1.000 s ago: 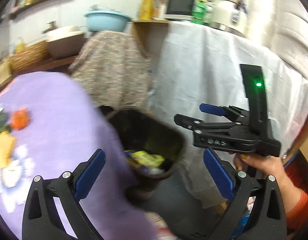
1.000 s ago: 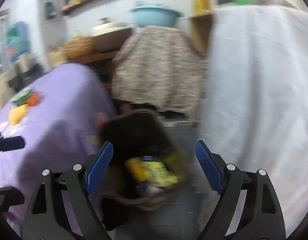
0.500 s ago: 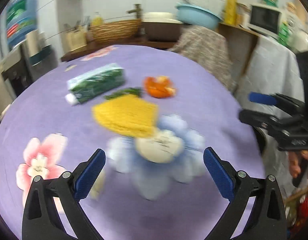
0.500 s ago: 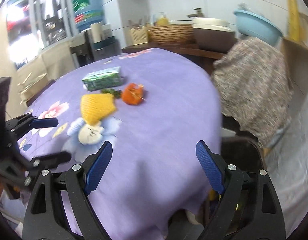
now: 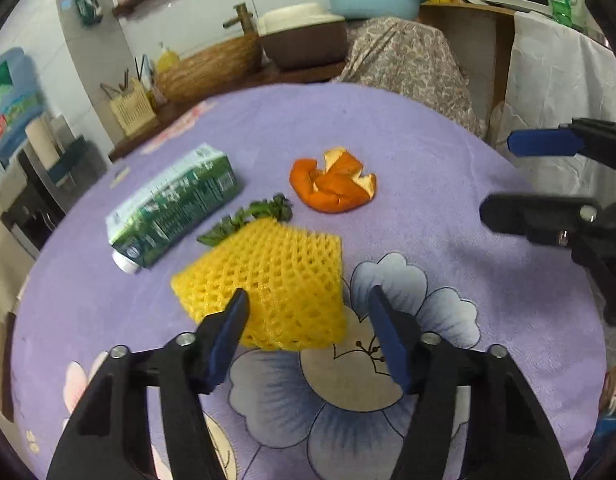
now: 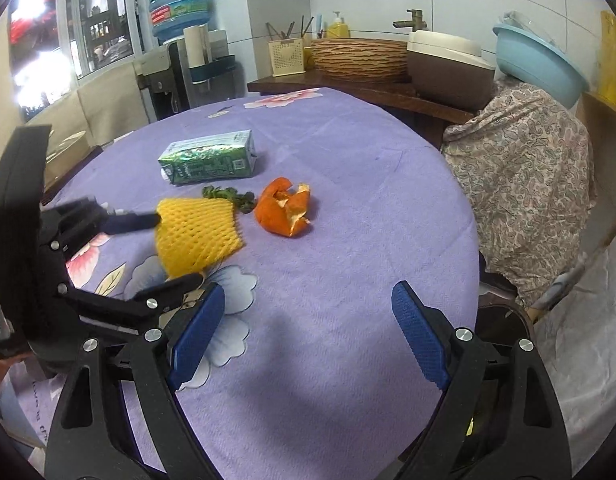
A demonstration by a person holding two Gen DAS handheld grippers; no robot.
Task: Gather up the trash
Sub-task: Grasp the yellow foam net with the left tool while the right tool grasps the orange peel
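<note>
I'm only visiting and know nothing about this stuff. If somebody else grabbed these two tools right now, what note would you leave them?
Left tool: jaws have just been closing around the yellow foam net, which sits between them; not clearly clamped yet.
Right tool: open, empty, over the purple table.
Things: net, orange peel, green carton and leafy scrap all lie on the table. A dark bin shows partly past the table's edge.
Done: none of these four is picked up yet.
Left: finish gripping the net, bin it, then probably the peel, carton and scrap.
</note>
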